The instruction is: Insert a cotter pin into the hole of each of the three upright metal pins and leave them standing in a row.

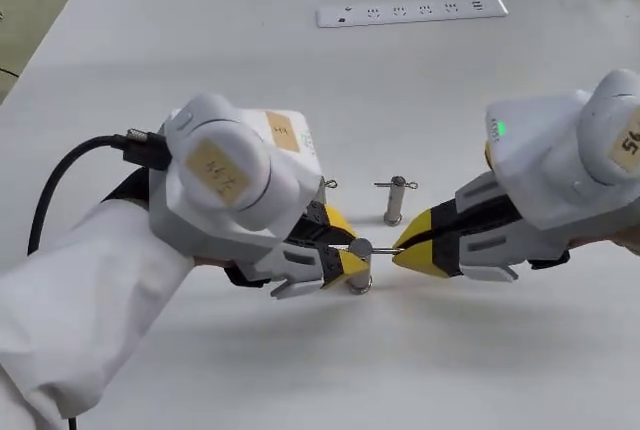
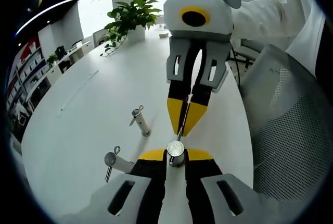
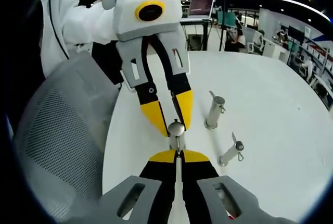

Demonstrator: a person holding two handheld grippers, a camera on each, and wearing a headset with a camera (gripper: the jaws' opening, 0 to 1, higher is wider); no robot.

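Claw [image 1: 347, 243] facing claw [image 1: 399, 249] across upright pin [image 1: 360, 249]

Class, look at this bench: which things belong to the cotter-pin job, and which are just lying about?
Job: left gripper, held metal pin, right gripper, cotter pin, second metal pin, third metal pin.
Lying about: power strip, potted plant, mesh chair.

Left tongs [image 1: 347, 248] and right tongs [image 1: 402, 248] tip to tip, both clamped, low and level.
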